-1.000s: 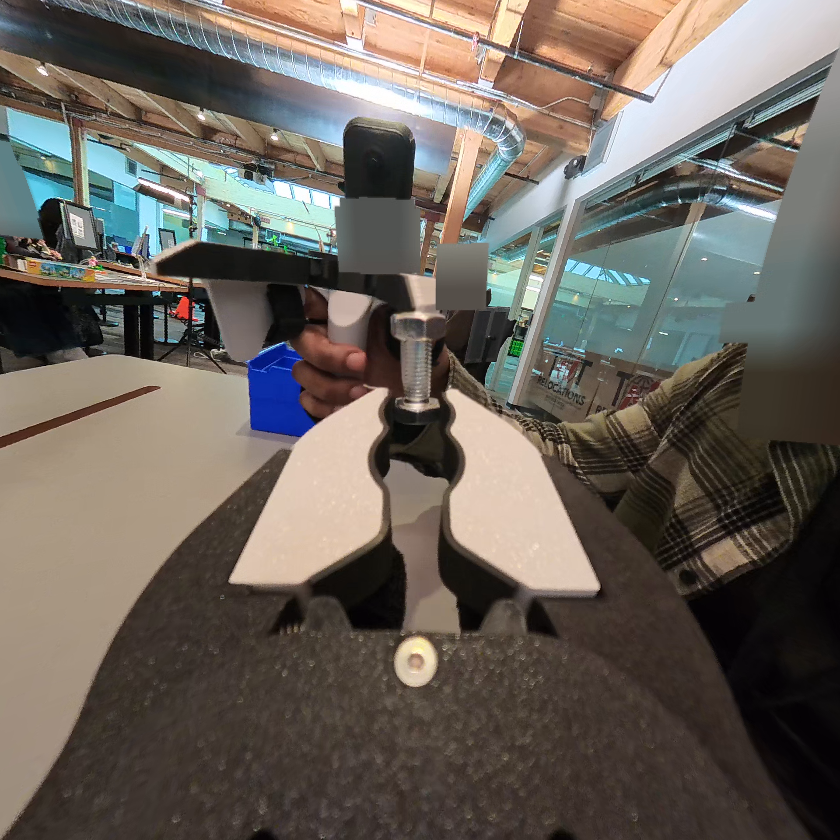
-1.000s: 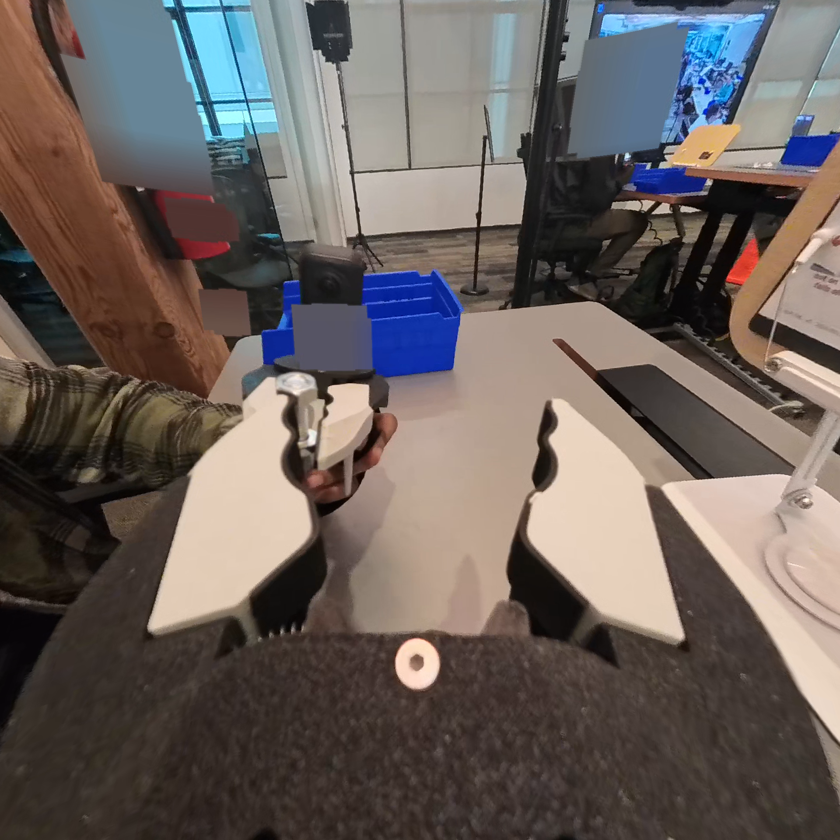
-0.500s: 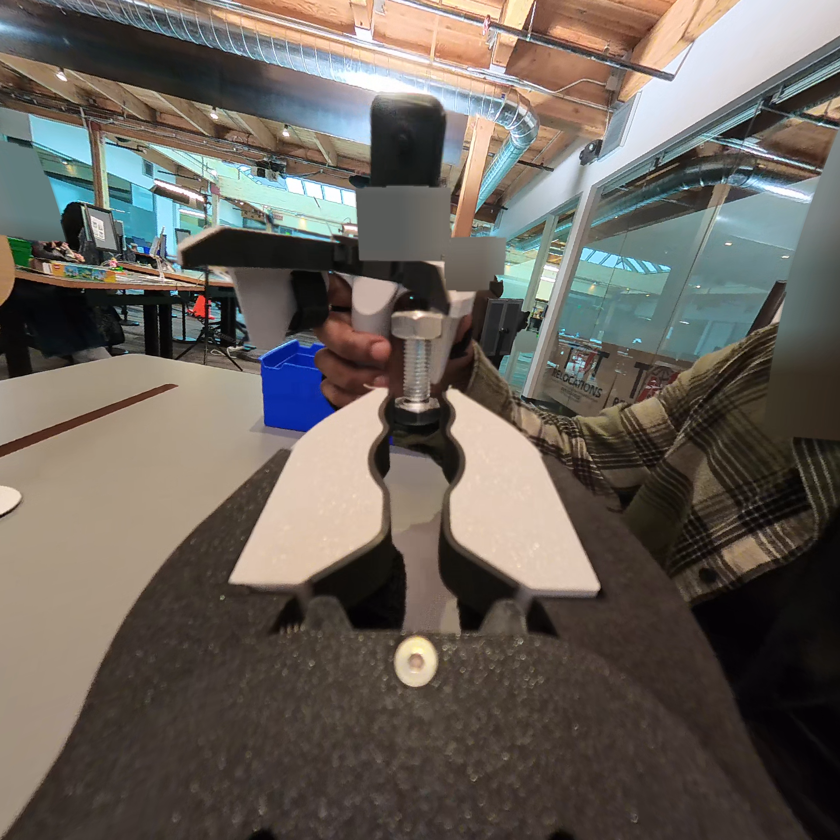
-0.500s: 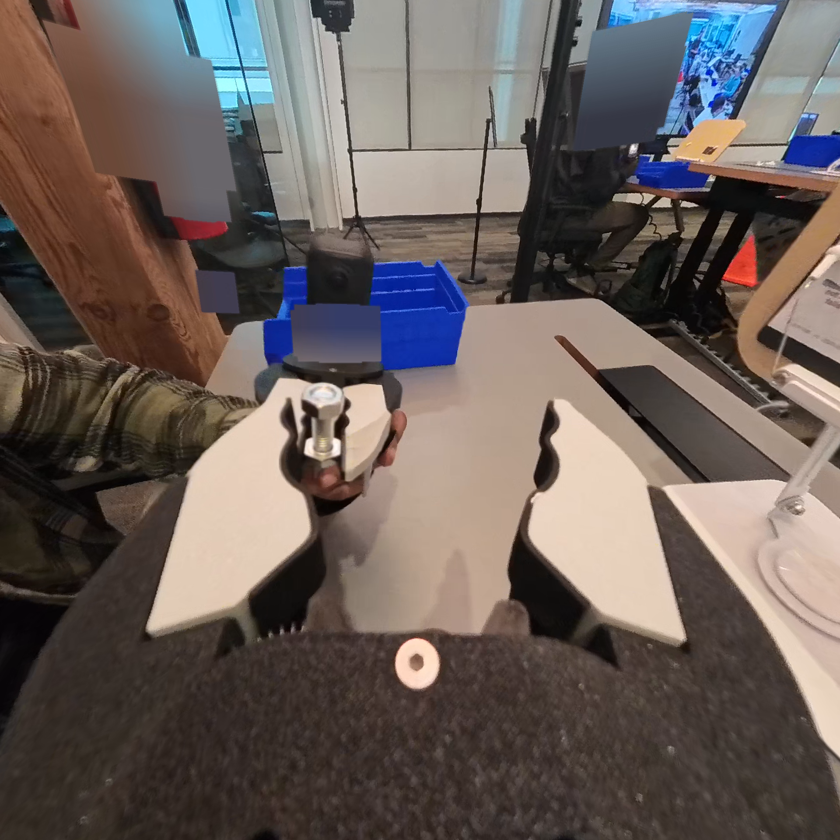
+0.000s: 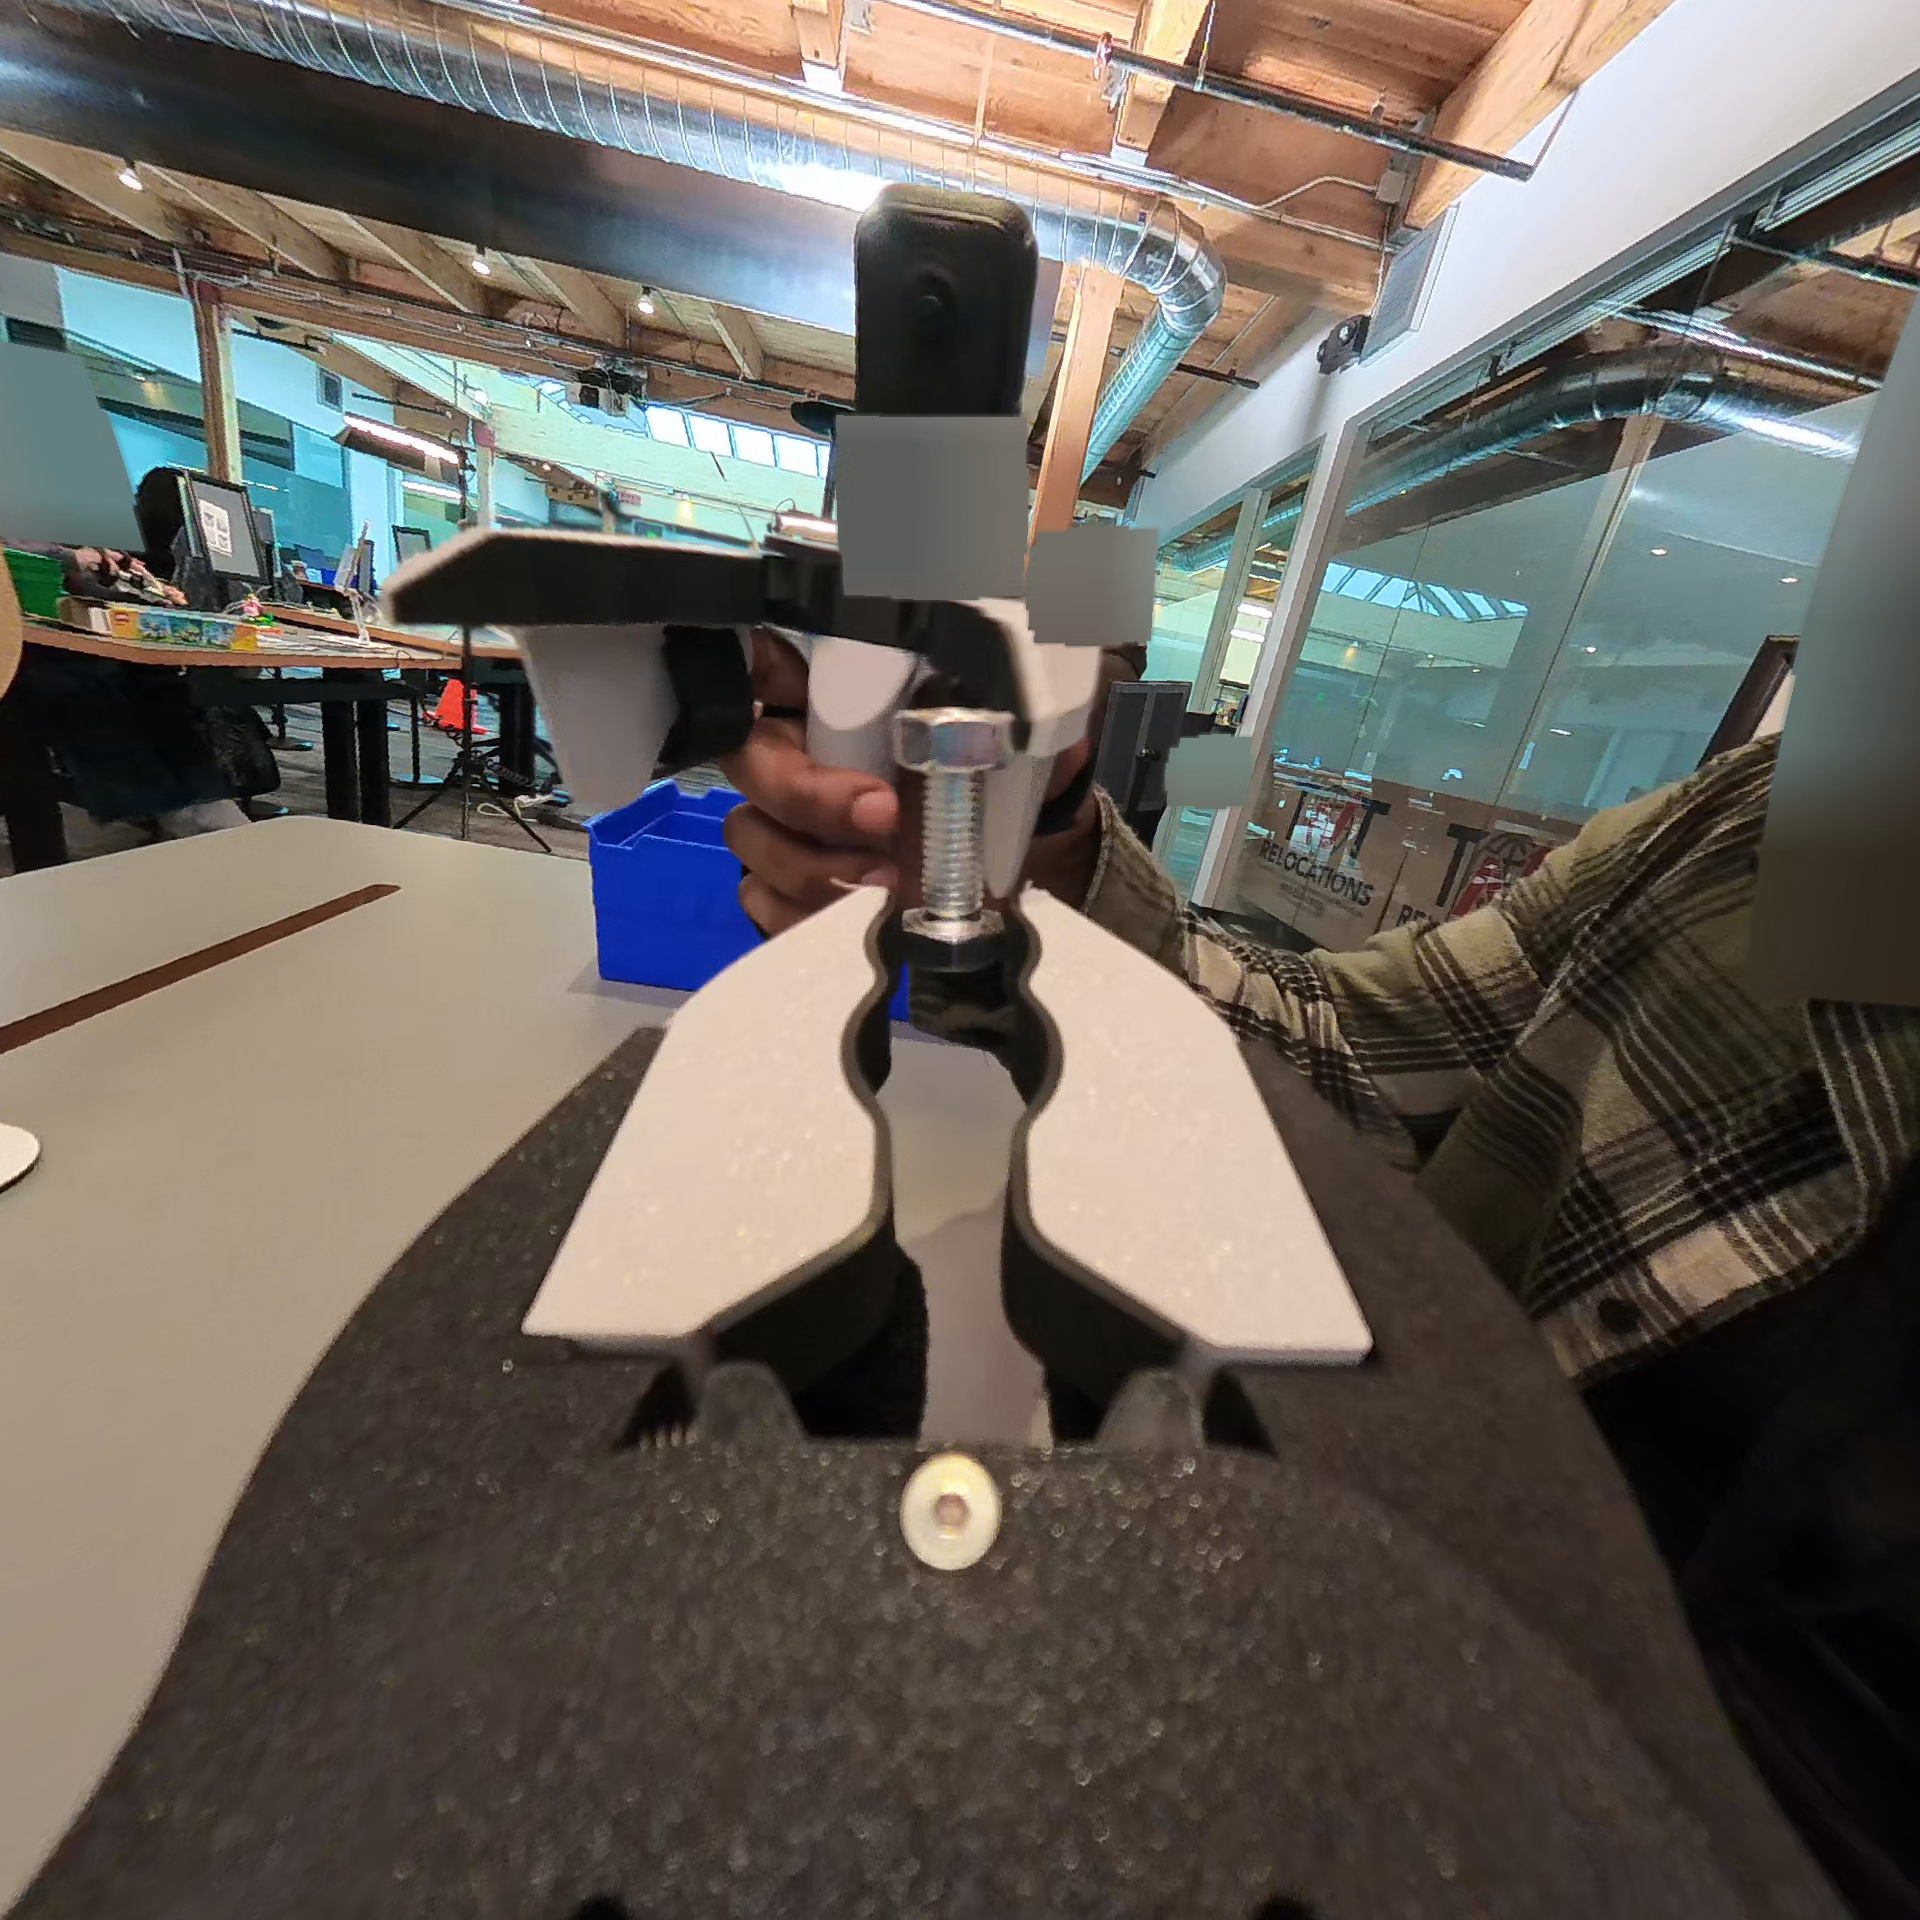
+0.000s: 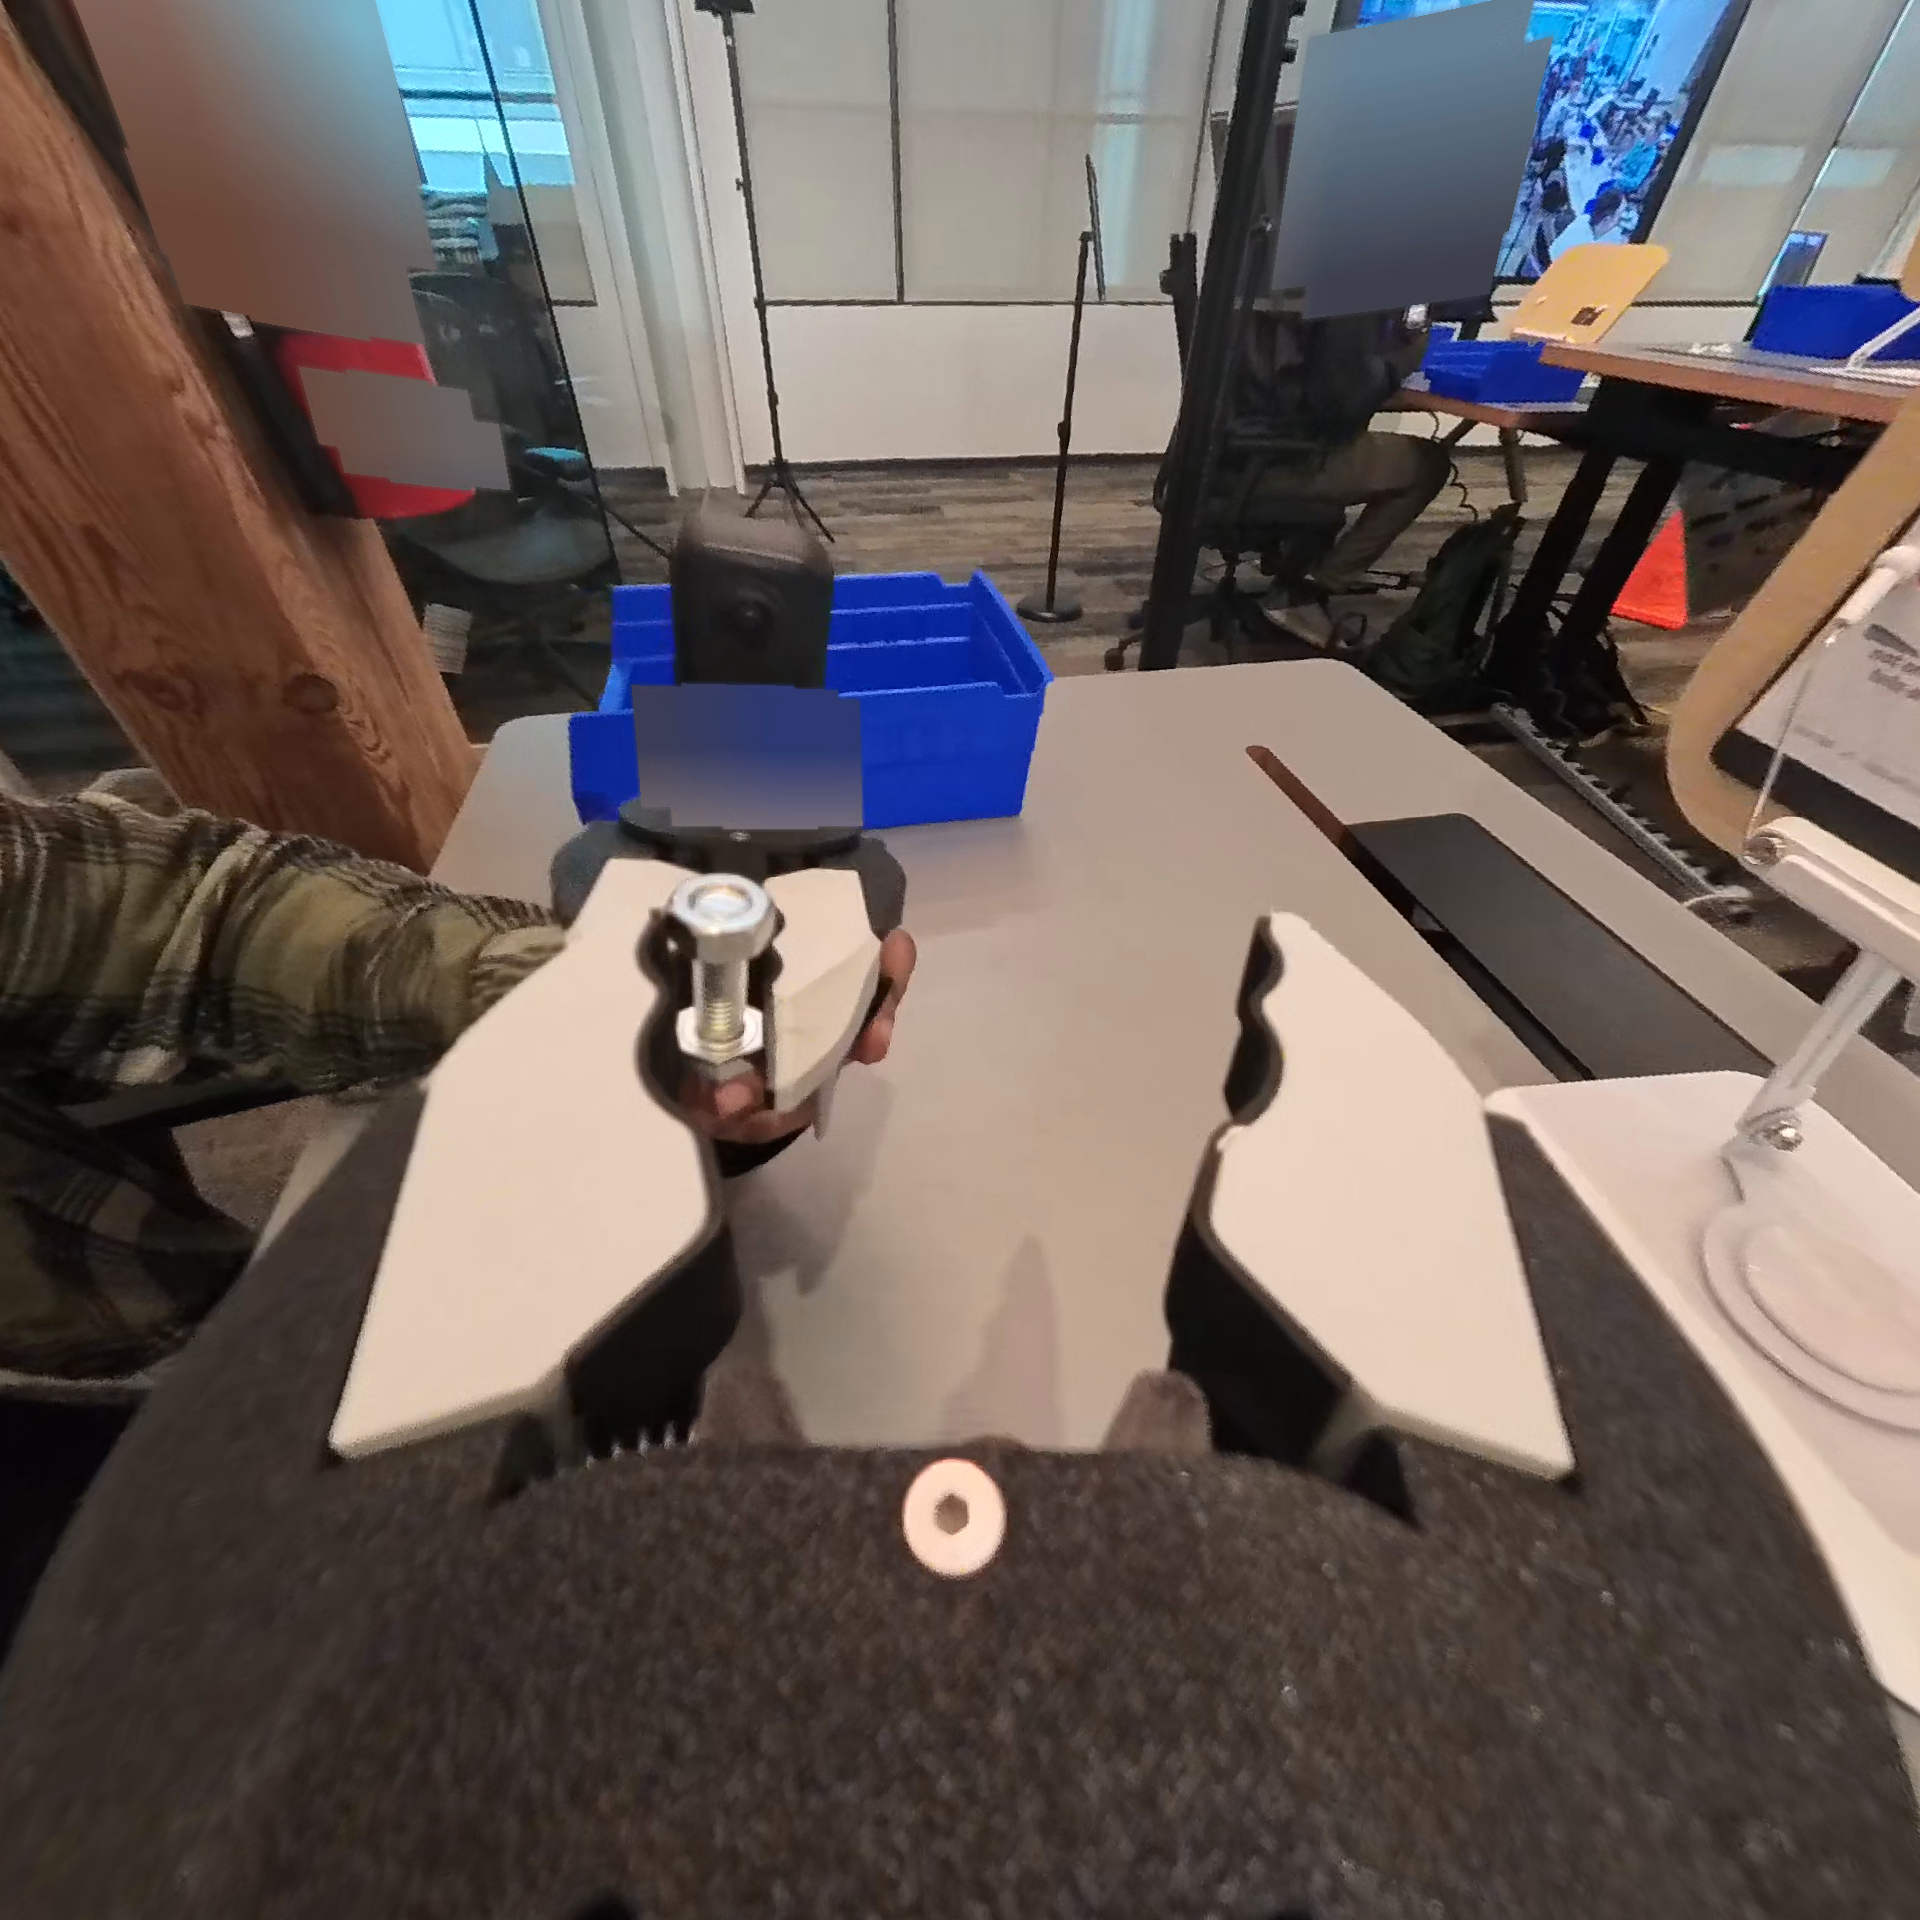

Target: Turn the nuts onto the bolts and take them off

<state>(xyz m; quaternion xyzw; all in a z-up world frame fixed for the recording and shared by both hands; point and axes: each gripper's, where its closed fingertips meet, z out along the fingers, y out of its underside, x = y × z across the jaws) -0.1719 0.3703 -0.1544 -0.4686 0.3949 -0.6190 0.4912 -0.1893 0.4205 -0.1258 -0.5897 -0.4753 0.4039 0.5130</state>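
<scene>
- The bolt stood upright in the air above the worktop, head up, with the nut at the low end of its thread.
- My left claw was closed on that nut, its tips pinching it from both sides; the bolt rose free above them.
- My right claw was spread wide, gripping nothing. In its own view the bolt sat just beside its left finger; whether that finger touched the head I could not tell.
- I judged the step to be a turn between grips: nut held still, right claw let go to take a fresh hold on the bolt.
- Whether the nut was going on or coming off I could not tell.
- Next called for centring the right claw about the bolt head, closing, then twisting while the left held firm.
- A blue bin stood on the worktop well behind.
</scene>
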